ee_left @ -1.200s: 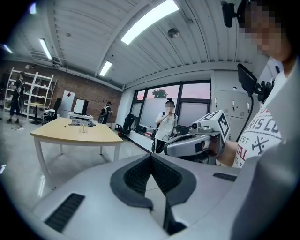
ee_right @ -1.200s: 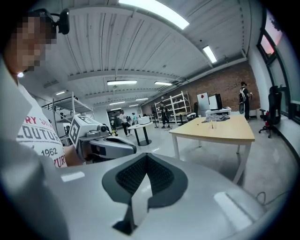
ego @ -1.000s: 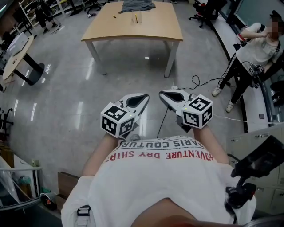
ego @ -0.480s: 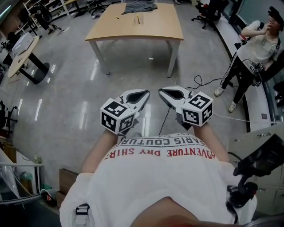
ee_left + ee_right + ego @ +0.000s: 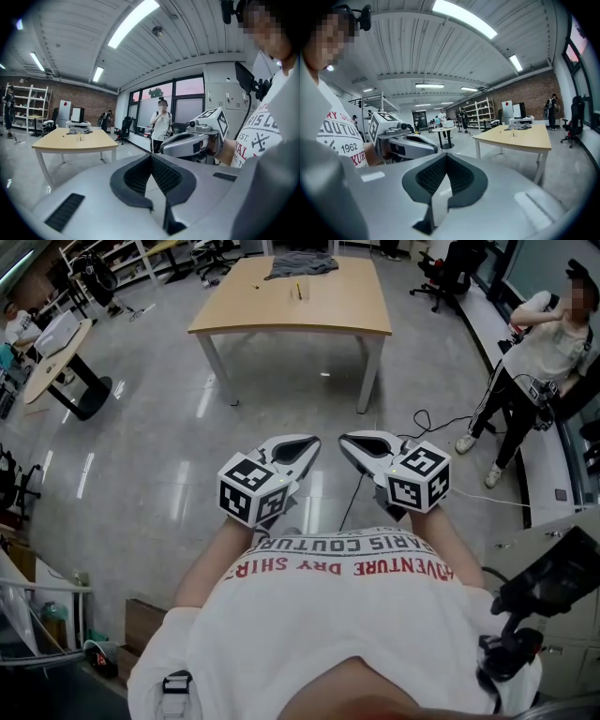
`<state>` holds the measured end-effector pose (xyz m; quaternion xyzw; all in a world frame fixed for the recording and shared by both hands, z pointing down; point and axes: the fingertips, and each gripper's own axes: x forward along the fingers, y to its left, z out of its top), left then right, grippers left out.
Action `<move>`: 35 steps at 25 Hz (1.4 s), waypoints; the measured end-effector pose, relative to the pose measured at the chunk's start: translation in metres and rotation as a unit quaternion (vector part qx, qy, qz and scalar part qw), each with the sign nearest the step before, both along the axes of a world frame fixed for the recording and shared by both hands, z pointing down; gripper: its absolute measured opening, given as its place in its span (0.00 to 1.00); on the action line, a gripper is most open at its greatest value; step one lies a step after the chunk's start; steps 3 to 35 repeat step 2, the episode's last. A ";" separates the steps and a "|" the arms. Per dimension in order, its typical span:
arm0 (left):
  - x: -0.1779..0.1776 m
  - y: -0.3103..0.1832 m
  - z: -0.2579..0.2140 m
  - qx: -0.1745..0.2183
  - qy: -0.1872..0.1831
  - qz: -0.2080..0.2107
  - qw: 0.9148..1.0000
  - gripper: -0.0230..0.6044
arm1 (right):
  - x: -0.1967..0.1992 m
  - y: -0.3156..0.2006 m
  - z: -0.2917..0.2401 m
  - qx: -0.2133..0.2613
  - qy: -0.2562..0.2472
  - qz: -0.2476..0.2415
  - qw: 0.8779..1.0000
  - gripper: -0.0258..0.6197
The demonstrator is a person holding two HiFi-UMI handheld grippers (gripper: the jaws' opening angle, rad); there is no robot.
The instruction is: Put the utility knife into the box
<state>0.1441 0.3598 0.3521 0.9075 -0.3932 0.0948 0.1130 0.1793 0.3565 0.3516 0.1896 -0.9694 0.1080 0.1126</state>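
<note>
Both grippers are held close to the person's chest, side by side above the floor. My left gripper point(image 5: 306, 442) is shut with nothing in it, its tips meeting point(image 5: 151, 157). Beside it, my right gripper point(image 5: 345, 441) is also shut and holds nothing point(image 5: 446, 155). Far ahead stands a wooden table point(image 5: 291, 310). A slim yellow thing point(image 5: 300, 290) lies on it, too small to tell whether it is the utility knife. A grey cloth point(image 5: 300, 265) lies at the table's far edge. I see no box in any view.
A person point(image 5: 539, 343) stands at the right by the windows, with a cable point(image 5: 422, 418) on the floor nearby. A round table point(image 5: 56, 362) is at the left, office chairs point(image 5: 450, 263) behind the wooden table, a grey cabinet point(image 5: 553, 549) at my right.
The wooden table sits a little lower and nearer in the head view than a second ago. Both grippers stay shut and side by side.
</note>
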 end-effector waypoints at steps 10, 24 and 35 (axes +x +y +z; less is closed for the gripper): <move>0.001 0.003 -0.001 0.001 0.001 0.000 1.000 0.04 | 0.002 0.003 -0.001 0.001 0.001 0.000 1.000 0.04; 0.001 0.003 -0.001 0.001 0.001 0.000 1.000 0.04 | 0.002 0.003 -0.001 0.001 0.001 0.000 1.000 0.04; 0.001 0.003 -0.001 0.001 0.001 0.000 1.000 0.04 | 0.002 0.003 -0.001 0.001 0.001 0.000 1.000 0.04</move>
